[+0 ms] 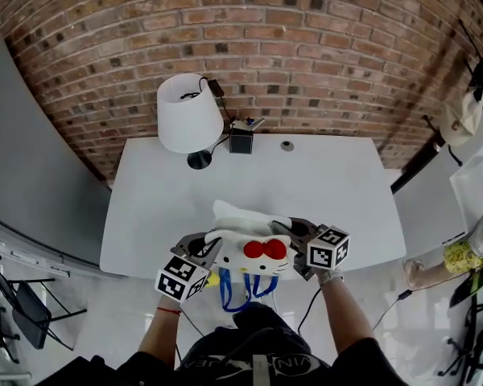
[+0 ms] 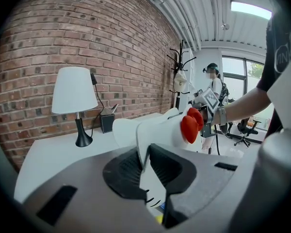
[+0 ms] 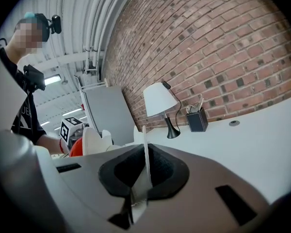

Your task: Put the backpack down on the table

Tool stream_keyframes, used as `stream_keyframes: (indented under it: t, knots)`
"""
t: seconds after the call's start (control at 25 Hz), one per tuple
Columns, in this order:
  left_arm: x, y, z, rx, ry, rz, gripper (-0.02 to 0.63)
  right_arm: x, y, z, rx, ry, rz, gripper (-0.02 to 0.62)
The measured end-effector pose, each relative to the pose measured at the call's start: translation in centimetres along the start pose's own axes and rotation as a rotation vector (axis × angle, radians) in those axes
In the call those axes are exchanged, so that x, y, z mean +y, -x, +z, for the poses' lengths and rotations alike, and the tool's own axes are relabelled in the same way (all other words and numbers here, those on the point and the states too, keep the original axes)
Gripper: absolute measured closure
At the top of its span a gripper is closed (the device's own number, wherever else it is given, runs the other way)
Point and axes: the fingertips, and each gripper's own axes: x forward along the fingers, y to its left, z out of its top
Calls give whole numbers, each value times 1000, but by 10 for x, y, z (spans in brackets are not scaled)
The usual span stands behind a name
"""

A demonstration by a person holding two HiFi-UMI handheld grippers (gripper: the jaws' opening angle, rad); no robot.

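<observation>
Over the near edge of the table (image 1: pixel 338 191), the backpack (image 1: pixel 249 252) is pinched by thin flaps in the nearly closed jaws of the left gripper (image 1: pixel 209 249) and right gripper (image 1: pixel 296 241); released here, it could be lost over that edge.

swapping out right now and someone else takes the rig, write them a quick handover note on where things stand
Left hand-held gripper: shut on a white fold of the backpack.
Right hand-held gripper: shut on a thin white edge of it, on the opposite side.
Backpack: white with a red bow, carried between both grippers at the near edge of the table; blue straps hang down toward the person.
Far side of the table: lamp and small black box by the brick wall.
Done: backpack gripped on both sides, brought to the table.
Left: move it over the tabletop, lower it, open both grippers.
</observation>
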Motion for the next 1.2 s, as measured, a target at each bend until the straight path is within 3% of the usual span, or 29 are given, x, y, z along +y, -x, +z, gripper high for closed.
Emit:
stream_keyframes:
  t: [1.2]
  knots:
    - [49,-66,20,49,41,77,572,-79,-43,30,32,24,86,583]
